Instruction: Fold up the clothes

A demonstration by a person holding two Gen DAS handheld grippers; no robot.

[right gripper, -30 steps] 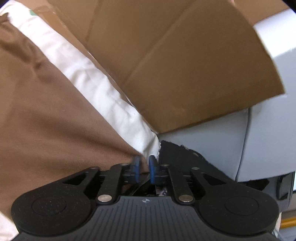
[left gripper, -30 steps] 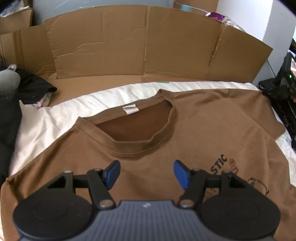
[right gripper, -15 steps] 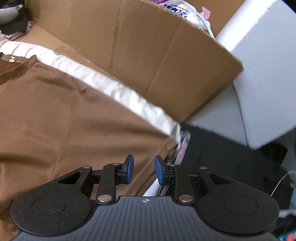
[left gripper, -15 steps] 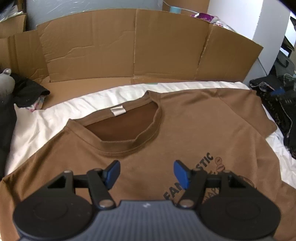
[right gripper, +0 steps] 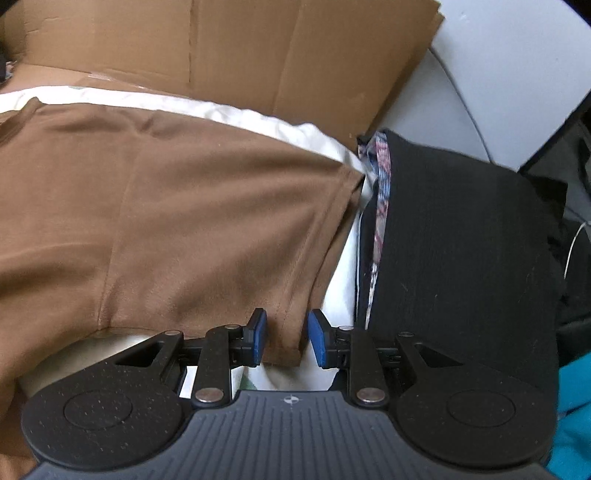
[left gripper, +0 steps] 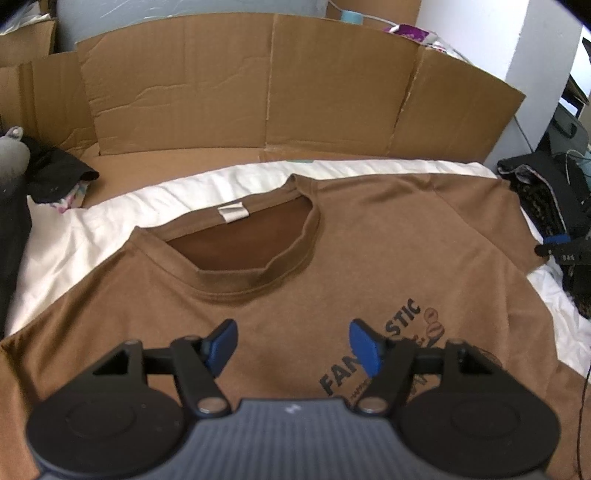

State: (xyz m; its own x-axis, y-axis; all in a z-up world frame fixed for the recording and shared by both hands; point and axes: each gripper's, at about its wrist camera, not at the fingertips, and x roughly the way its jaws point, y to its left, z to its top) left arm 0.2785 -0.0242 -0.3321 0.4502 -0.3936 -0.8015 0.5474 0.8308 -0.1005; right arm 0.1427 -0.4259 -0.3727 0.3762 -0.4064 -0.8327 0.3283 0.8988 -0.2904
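A brown cotton T-shirt [left gripper: 369,258] lies flat, face up, on a white sheet [left gripper: 92,229], ribbed collar toward the creased cardboard wall [left gripper: 258,85]. The left gripper [left gripper: 291,345] hovers over its chest, jaws wide and empty. The right gripper [right gripper: 284,338], jaws narrow and just opening, straddles the stitched sleeve hem without pinching it, beside folded black fabric [right gripper: 461,240].

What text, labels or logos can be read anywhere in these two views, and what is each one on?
"FAN...STIC": black print on the chest of the brown T-shirt, its middle letters hidden behind the left gripper.
Smaller print under that word: too small and covered to read.
White neck tag inside the collar: nothing legible.
Purple package behind the cardboard wall: print too blurred to read.
Right wrist view: no text.
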